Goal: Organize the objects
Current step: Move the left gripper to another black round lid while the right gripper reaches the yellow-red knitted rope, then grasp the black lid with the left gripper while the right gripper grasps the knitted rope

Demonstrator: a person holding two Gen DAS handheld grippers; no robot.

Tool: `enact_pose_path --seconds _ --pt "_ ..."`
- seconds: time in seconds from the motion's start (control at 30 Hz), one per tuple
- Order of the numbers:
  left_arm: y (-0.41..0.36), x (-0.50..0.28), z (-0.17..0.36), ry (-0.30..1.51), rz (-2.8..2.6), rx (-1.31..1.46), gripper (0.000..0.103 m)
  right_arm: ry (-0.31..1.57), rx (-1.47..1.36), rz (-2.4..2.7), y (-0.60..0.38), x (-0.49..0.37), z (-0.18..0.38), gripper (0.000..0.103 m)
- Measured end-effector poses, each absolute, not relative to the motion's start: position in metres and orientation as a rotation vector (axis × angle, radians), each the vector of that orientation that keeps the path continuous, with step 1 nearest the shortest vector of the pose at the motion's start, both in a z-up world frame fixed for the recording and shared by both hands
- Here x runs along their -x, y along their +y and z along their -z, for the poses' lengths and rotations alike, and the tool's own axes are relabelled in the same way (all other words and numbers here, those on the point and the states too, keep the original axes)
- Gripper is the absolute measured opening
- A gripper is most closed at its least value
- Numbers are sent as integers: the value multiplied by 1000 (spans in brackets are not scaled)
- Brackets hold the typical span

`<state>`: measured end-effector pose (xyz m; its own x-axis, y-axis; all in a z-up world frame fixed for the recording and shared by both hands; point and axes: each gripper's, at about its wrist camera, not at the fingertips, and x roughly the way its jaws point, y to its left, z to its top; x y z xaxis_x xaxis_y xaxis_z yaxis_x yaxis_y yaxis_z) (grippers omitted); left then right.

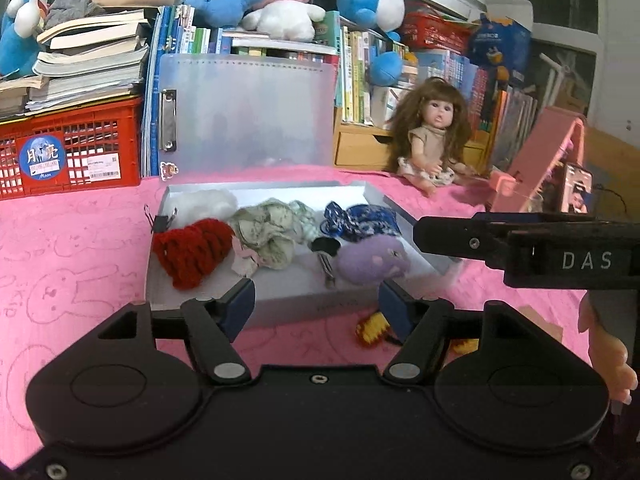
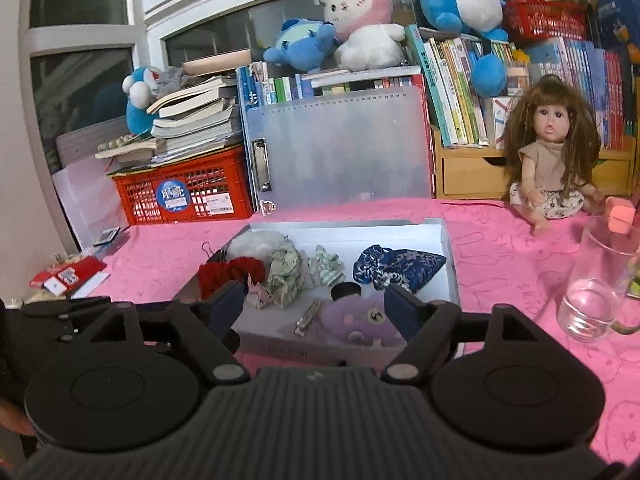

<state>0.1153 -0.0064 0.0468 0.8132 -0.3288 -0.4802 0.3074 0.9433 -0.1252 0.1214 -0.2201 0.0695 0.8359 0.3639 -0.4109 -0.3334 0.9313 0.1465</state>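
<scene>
A shallow grey box [image 1: 276, 191] [image 2: 449, 252] lies open on the pink cloth. It holds a red knitted piece [image 1: 192, 252] [image 2: 228, 274], a white fluffy ball [image 1: 208, 202], crumpled green cloth [image 1: 268, 228] [image 2: 286, 276], a blue patterned pouch [image 1: 364, 220] [image 2: 396, 266], a purple plush [image 1: 372, 258] [image 2: 356, 320] and a nail clipper [image 1: 326, 266] [image 2: 308, 318]. My left gripper [image 1: 316, 304] stands open at the box's near wall, nothing between its fingers. My right gripper [image 2: 316, 304] is open too, just short of the box. A small yellow-and-red knitted item [image 1: 372, 330] lies outside, in front of the box.
Behind the box stand a translucent clipboard [image 1: 248, 112], a red crate [image 1: 68, 148] under stacked books, and a doll [image 1: 432, 136] [image 2: 552, 152]. A glass mug [image 2: 596, 280] stands to the right, a pink stand [image 1: 540, 160] beyond it. Small cards [image 2: 68, 276] lie far left.
</scene>
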Motion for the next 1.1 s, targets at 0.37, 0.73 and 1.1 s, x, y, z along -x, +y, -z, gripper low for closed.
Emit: enact_pose_path --seconds 0.37,0.73,1.1 --pt "-8 -98 -30 553 350 34 69 480 -33 -309 -232 -106 -46 87" --pt "-15 -93 -11 602 367 30 68 547 -40 -259 -246 -99 -17 87" --pt "-24 -96 -1 626 386 29 54 569 -26 -254 -242 -103 -7 87"
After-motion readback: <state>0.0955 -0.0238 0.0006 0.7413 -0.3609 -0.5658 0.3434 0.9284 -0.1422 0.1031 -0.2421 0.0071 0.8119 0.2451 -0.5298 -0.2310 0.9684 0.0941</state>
